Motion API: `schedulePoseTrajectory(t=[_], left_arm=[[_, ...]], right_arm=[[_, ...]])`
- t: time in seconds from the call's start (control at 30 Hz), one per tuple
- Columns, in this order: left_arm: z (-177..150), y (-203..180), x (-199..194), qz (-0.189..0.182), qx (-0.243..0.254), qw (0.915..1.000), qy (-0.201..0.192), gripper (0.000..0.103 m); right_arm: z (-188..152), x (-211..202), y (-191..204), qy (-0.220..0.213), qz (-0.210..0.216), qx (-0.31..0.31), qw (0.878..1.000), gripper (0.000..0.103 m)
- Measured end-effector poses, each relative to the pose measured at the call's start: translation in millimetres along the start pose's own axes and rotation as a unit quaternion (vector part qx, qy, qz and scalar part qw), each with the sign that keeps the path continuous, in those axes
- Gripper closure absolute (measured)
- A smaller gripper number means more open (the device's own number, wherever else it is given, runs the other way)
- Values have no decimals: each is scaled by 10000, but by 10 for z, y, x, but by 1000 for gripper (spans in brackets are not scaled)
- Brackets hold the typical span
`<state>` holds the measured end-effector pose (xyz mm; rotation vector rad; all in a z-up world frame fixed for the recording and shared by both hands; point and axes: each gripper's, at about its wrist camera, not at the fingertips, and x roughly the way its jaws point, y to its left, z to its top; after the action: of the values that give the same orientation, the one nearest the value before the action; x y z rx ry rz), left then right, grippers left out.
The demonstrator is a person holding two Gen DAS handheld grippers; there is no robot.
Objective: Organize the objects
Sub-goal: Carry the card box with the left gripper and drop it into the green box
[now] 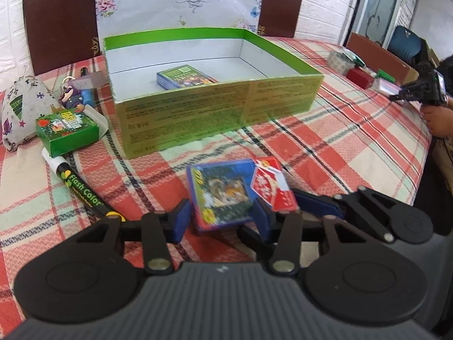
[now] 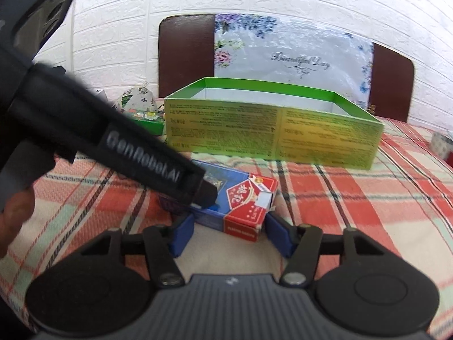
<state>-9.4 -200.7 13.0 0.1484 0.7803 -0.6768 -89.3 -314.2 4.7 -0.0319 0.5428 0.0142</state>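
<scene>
A blue card box lies on the plaid tablecloth between my left gripper's open blue pads, which do not seem to press it. A red card box leans on its right edge. In the right wrist view my right gripper is open with its pads on either side of the red card box, with the blue card box beside it. The left gripper's body crosses that view from the left. The open green box stands behind and holds one blue card box.
At left lie a green card box, a Flash Color marker, a patterned cloth pouch and a keychain figure. Small boxes sit at far right. Two brown chairs and a floral bag stand behind the table.
</scene>
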Motion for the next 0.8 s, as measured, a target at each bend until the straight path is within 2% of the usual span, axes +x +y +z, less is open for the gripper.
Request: schedulePoseTrajectory(t=[0.2, 0.37, 0.53, 0.67, 0.73, 0.8], left_arm=[[30, 171, 48, -150, -330, 9992, 143, 49], [45, 208, 53, -255, -326, 9990, 172, 49], [34, 429, -2, -456, -707, 9964, 91, 63], [27, 564, 69, -857, -1125, 9898, 184, 69], [29, 510, 70, -800, -1066, 9909, 162, 68], [43, 455, 45, -733, -1006, 9921, 150, 69]], right_arm=[[50, 134, 33, 36, -58, 64, 10000, 46], [52, 147, 11, 32, -9, 103, 9999, 45], [68, 146, 11, 57, -3, 89, 9999, 46], [96, 157, 53, 81, -28, 99, 9999, 47], [107, 176, 61, 96, -87, 127, 9998, 48], [117, 170, 45, 82, -173, 203, 9996, 56]])
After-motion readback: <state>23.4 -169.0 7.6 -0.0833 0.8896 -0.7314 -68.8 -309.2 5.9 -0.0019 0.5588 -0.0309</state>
